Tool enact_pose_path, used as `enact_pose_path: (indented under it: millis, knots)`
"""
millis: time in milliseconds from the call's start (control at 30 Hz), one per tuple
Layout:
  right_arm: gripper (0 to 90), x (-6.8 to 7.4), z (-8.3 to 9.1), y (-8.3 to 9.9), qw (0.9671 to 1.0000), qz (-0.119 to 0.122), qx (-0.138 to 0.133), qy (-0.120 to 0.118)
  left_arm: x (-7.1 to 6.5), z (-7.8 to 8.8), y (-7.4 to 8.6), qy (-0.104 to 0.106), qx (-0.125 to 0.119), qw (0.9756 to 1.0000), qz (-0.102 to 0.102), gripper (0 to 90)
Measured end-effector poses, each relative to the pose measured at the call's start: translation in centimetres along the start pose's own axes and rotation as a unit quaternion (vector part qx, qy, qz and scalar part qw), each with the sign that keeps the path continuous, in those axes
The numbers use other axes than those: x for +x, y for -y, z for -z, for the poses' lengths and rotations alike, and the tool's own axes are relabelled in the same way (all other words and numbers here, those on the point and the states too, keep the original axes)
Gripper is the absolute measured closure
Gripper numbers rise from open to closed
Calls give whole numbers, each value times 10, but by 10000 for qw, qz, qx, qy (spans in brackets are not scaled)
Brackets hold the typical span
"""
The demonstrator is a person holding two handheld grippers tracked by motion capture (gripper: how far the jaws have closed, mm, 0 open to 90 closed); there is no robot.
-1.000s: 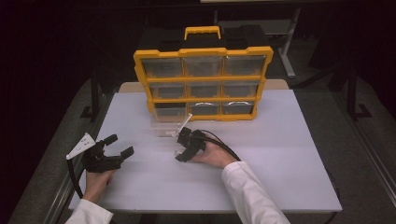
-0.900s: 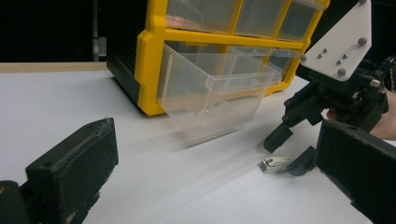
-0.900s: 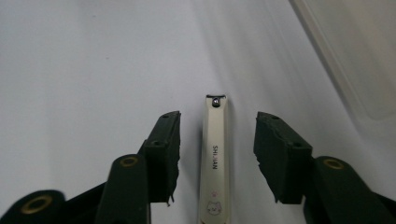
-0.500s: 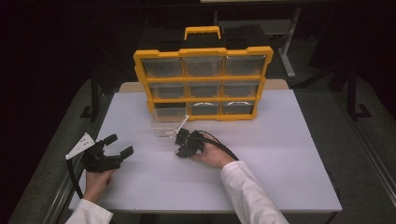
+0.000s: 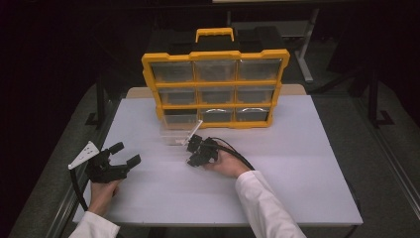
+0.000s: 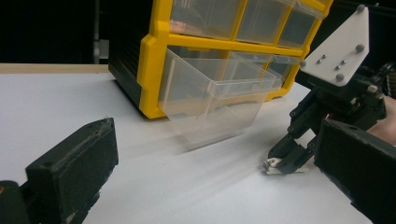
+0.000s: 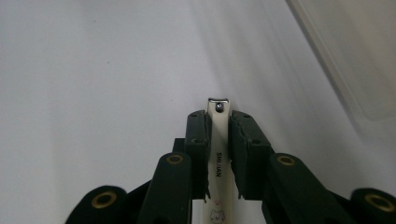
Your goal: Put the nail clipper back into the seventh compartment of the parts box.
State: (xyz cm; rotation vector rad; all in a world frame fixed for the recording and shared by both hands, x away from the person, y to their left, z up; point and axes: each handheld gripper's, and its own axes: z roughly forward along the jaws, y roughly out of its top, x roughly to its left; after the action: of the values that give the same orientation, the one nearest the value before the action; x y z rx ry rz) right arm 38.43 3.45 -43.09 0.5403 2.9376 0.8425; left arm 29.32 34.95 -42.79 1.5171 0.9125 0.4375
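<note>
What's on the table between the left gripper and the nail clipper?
Nothing: bare white table separates the left gripper from the nail clipper, which the right gripper has clamped. The high view and the left gripper view both show it.

The right gripper [image 5: 194, 148] lies low on the table [image 5: 297, 163], just in front of the yellow organizer [image 5: 215, 89], its jaws having just closed onto a nail clipper [image 7: 218, 140] pinched between the pads. The left gripper [image 5: 124, 154] rests well to the organizer's left, nearer the person, jaws spread wide, holding nothing. Both forearms wear white sleeves.
</note>
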Motion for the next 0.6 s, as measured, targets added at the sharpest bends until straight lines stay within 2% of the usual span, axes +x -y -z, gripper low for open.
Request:
enact_pose_path:
  millis: [233, 600]
  knots:
    - [763, -1, 14, -2, 9999, 3, -173, -14, 1, 0, 0, -23, -30, 10000, 23, 0]
    - [763, 0, 28, -9, 9997, -8, -231, -27, 1, 0, 0, -18, -29, 10000, 12, 0]
